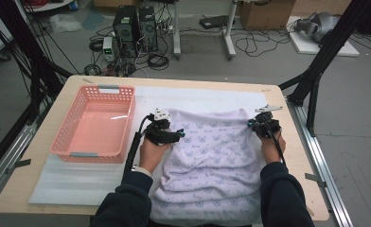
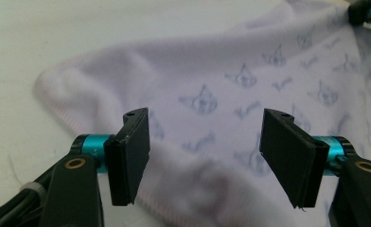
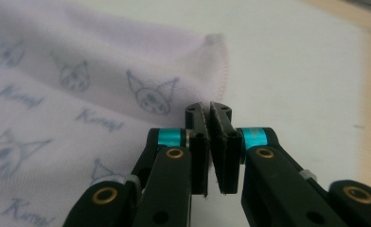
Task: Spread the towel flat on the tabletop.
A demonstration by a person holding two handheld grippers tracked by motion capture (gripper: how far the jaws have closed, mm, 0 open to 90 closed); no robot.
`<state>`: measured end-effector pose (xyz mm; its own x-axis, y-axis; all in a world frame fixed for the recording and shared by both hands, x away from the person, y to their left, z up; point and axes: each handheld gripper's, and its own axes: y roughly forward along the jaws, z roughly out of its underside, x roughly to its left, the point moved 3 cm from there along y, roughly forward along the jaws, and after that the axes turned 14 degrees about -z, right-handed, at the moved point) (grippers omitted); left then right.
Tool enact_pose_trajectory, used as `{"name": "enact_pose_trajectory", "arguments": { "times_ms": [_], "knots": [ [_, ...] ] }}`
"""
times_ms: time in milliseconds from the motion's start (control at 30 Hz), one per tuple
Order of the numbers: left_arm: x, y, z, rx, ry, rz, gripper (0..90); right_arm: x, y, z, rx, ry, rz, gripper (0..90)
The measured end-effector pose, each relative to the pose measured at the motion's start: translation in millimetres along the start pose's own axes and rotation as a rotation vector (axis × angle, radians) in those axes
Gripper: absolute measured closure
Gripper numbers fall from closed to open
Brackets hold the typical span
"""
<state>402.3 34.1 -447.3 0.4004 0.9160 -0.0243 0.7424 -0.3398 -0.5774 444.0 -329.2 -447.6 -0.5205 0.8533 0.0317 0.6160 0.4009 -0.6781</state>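
The desk (image 1: 41, 189) carries a white mat (image 1: 70, 182) over most of its top. On the mat's right half lies a pale lilac cloth (image 1: 207, 161) printed with small cat faces; it reaches from the desk's near edge, where it hangs a little over, up towards the middle, rumpled in its centre. A pink basket (image 1: 60, 142) sits along the desk's left side, well apart from the cloth's left edge.

The left gripper (image 1: 181, 134) rests at the cloth's far left corner. In the left gripper view its jaws stand wide apart above the rounded corner of the cloth (image 2: 212, 71), with nothing clamped.

The right gripper (image 1: 255, 124) is at the cloth's far right corner. In the right gripper view its fingers (image 3: 198, 142) are pressed together just beside the stitched corner of the cloth (image 3: 79, 94); whether a fold of hem is caught between them I cannot tell.
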Motion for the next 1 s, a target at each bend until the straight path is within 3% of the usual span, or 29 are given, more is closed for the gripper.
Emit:
{"name": "enact_pose_trajectory", "arguments": {
  "times_ms": [67,133,300,400,467,533,567,633,667,700,800,867,967,1000],
  "knots": [
    [-3.2,1.6,1.7,0.02,0.011,0.01,34.4,-3.4,-0.5,1.8,-0.024,0.058,-0.031,81.3],
    [-6.6,3.9,3.1,0.028,0.024,0.014,34.7,0.8,-2.4,2.5,-0.021,0.043,-0.044,68.2],
    [-15.1,13.0,11.4,0.096,0.061,0.017,35.3,7.0,-19.9,2.7,-0.068,0.053,-0.09,53.2],
    [-21.3,14.6,12.8,0.086,0.109,-0.014,35.8,11.1,-31.8,1.9,-0.081,0.056,-0.123,51.8],
    [-25.7,14.3,14.3,0.08,0.165,-0.056,37.2,15.3,-39.3,0.1,-0.096,0.04,-0.132,51.4],
    [-27.8,12.6,15.6,0.052,0.183,-0.044,48.0,20.0,-45.5,-1.5,-0.107,0.031,-0.146,50.8],
    [-26.6,11.3,16.4,0.043,0.186,-0.047,60.9,22.5,-47.8,-2.2,-0.112,0.024,-0.151,50.8],
    [-19.6,11.0,15.7,0.045,0.164,-0.042,81.8,27.3,-51.5,-3.4,-0.118,0.015,-0.165,50.8],
    [-15.6,11.5,14.7,0.044,0.145,-0.056,83.1,29.7,-53.4,-4.0,-0.123,0.016,-0.172,50.8],
    [-10.2,11.3,13.5,0.037,0.145,-0.098,83.8,31.7,-55.1,-4.9,-0.131,0.007,-0.178,51.2],
    [12.1,10.9,8.9,0.003,0.063,-0.203,85.4,36.6,-58.5,-5.3,-0.126,-0.004,-0.191,51.8],
    [25.6,8.7,5.5,-0.024,0.026,-0.25,85.3,37.4,-58.4,-4.1,-0.112,-0.012,-0.195,51.5],
    [32.1,5.7,1.4,-0.054,0.0,-0.253,83.5,37.6,-56.4,0.8,-0.104,-0.006,-0.196,51.0],
    [30.4,5.1,0.9,-0.058,-0.007,-0.238,78.2,37.2,-54.4,3.6,-0.094,-0.003,-0.199,50.7]
  ]
}}
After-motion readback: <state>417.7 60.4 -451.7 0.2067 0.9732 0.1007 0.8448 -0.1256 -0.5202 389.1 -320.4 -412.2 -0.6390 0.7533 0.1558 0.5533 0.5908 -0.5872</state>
